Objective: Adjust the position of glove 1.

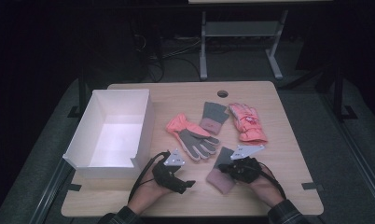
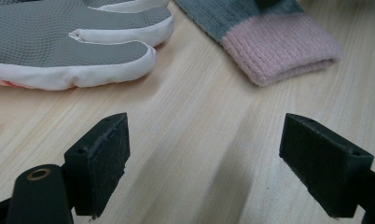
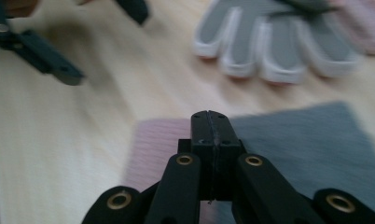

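Knit glove [image 1: 221,171]: grey with a pink cuff, lay flat near the table's front edge, under the right gripper; the pink cuff pointed toward the person.
Right gripper [image 3: 210,122]: jaws pressed together with no gap, tips over the line where pink cuff met grey knit; whether any cloth was pinched between them could not be told.
Left gripper [image 2: 204,154]: jaws stood wide apart over bare wood, nothing between them, just left of the knit glove's cuff.
Ski glove [image 1: 193,136]: orange with a grey palm and white-edged fingers, lay palm up just beyond both grippers.
Second knit glove [image 1: 213,117]: lay farther back, touching the ski glove.
Second ski glove [image 1: 247,122]: orange, lay right of that, back side up.
Box [image 1: 143,125]: white, open-topped, stood at the table's left side.
Table [image 1: 288,140]: light wood.
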